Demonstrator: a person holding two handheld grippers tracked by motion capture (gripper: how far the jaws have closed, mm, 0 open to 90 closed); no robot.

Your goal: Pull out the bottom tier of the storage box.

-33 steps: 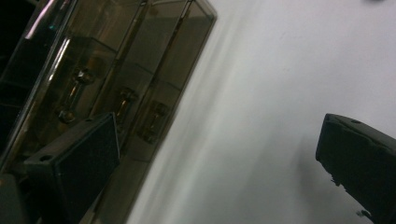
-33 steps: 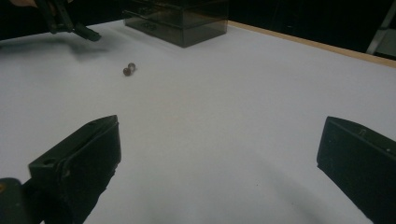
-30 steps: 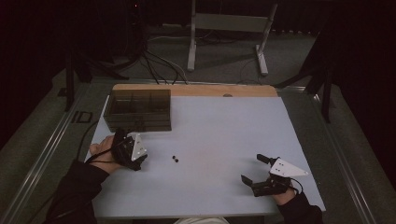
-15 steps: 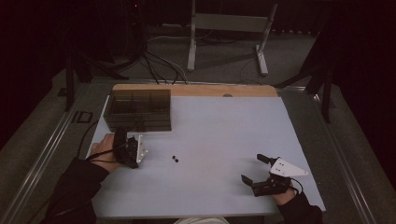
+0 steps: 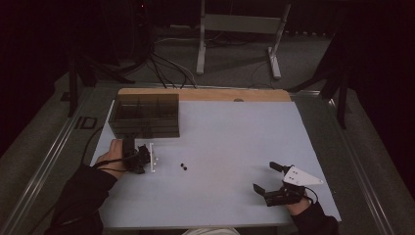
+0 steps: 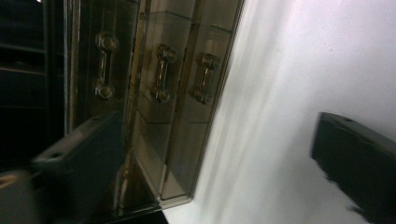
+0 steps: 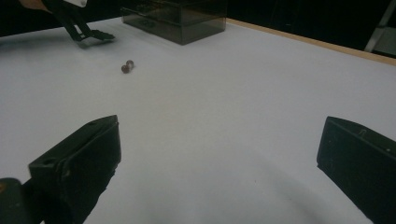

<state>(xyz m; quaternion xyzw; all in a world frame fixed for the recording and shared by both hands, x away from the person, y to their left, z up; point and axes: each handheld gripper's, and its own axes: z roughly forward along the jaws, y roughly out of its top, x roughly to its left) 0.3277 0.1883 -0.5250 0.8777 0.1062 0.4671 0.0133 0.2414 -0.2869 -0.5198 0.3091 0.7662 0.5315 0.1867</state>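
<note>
A small dark dumbbell-shaped piece [image 5: 183,166] lies on the white table [image 5: 235,142], also seen in the right gripper view [image 7: 126,66]. A smoky clear box [image 5: 144,115] with compartments stands at the back left. In the left gripper view the box [image 6: 177,107] holds similar pieces [image 6: 161,72]. My left gripper [image 5: 141,159] is rolled on its side just in front of the box, left of the piece. Its jaws [image 6: 210,126] are open and have just been closing slightly, with nothing between them. My right gripper [image 5: 263,176] rests near the front right, open and empty [image 7: 219,126].
A wooden strip [image 5: 205,94] runs along the table's far edge. Metal rails [image 5: 54,156] flank the table. Beyond the table are a stand's legs [image 5: 200,58] and cables [image 5: 161,63] on the floor. A cable [image 5: 90,142] trails from the left gripper.
The left hand has rolled its gripper, so the grey plate now shows edge-on, and shifted it slightly toward the box. The right gripper and the small piece have stayed put.
</note>
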